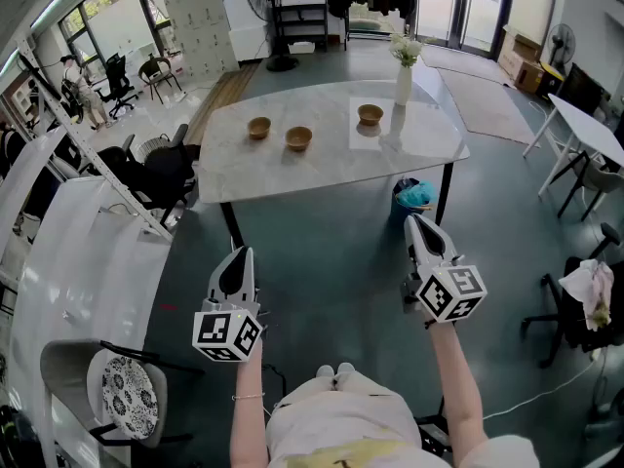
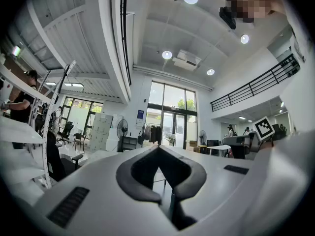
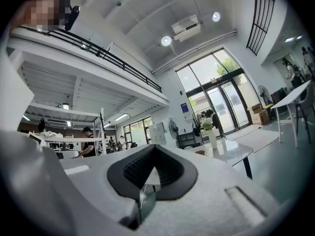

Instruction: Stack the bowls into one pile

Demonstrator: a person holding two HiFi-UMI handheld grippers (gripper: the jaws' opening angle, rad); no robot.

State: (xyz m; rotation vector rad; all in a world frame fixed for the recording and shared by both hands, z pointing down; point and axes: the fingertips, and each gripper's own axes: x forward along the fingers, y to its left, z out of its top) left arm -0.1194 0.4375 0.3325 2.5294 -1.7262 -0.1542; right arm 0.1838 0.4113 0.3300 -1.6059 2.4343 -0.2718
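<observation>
- Three wooden bowls (image 1: pixel 298 138) sit apart on the bench (image 1: pixel 429 149), at twelve o'clock, well beyond both tools.
- The right hand-held gripper (image 1: pixel 415 222) is nearer the rightmost bowl (image 1: pixel 370 114); it and the left hand-held gripper (image 1: pixel 241 253) are pressed together, empty.

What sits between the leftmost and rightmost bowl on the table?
A third bowl, nearer the leftmost bowl than the rightmost bowl; otherwise bare tabletop. The head view shows it.

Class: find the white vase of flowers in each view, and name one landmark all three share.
Head view: vase at the table's far right, beside the rightmost bowl.
Left gripper view: probably the tiny flowery shape above the jaws; too small to be sure.
Right gripper view: right of the jaws, on the table.
Shared: the glass doors.
</observation>
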